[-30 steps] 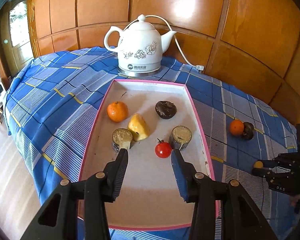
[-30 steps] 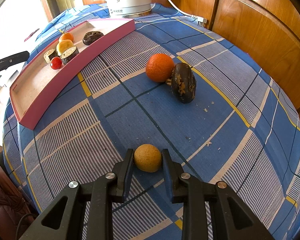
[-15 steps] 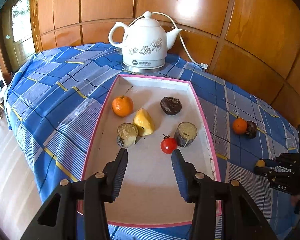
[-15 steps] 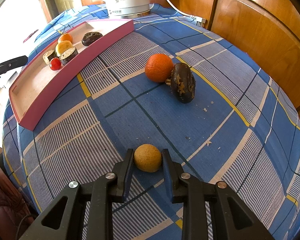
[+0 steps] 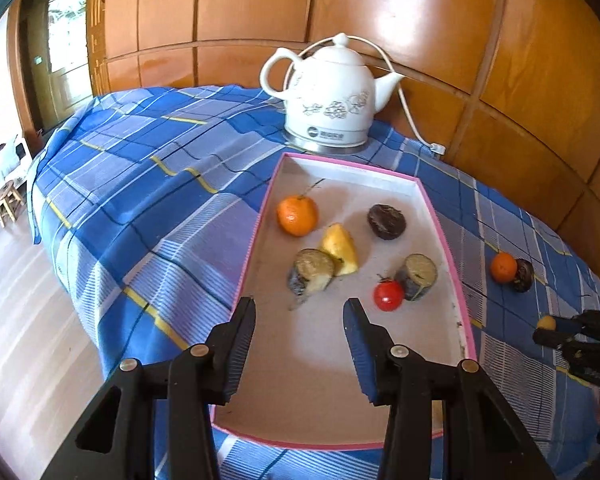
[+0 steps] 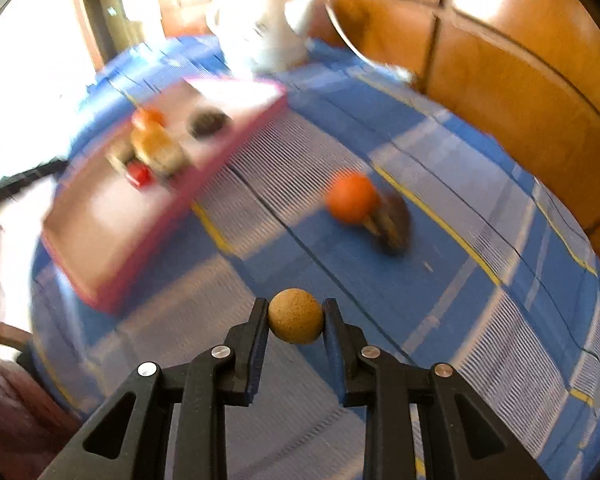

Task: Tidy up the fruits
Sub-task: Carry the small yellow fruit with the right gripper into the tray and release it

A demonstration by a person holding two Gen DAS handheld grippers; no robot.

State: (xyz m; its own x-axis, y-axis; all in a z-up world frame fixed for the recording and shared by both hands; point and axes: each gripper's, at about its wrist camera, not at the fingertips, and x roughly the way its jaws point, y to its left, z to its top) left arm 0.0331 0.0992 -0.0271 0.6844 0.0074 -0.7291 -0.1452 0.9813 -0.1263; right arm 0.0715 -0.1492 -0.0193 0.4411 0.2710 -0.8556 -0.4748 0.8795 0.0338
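A pink-rimmed tray (image 5: 448, 240) lies on the blue checked cloth and holds several fruits: an orange (image 5: 297, 216), a yellow piece (image 5: 340, 246), a dark round fruit (image 5: 387, 222), two cut brownish pieces (image 5: 312, 270) and a cherry tomato (image 5: 388, 295). My left gripper (image 5: 299, 308) hovers open over the tray's near half, nothing between its fingers. My right gripper (image 6: 296, 312) is shut on a small tan round fruit (image 6: 296, 316), lifted above the cloth. It also shows at the left wrist view's right edge (image 5: 540, 330). A loose orange (image 6: 351, 197) and a dark fruit (image 6: 394, 226) touch each other on the cloth.
A white kettle (image 5: 332, 96) with a cord stands behind the tray, against the wooden wall panels (image 5: 520, 60). The table's left edge (image 5: 76, 280) drops to a pale floor with a small stool (image 5: 6, 200). The right wrist view is blurred by motion.
My right gripper has risen from the cloth with the tan fruit in it. My left gripper has drifted left and back, so the tray sits further right in its view.
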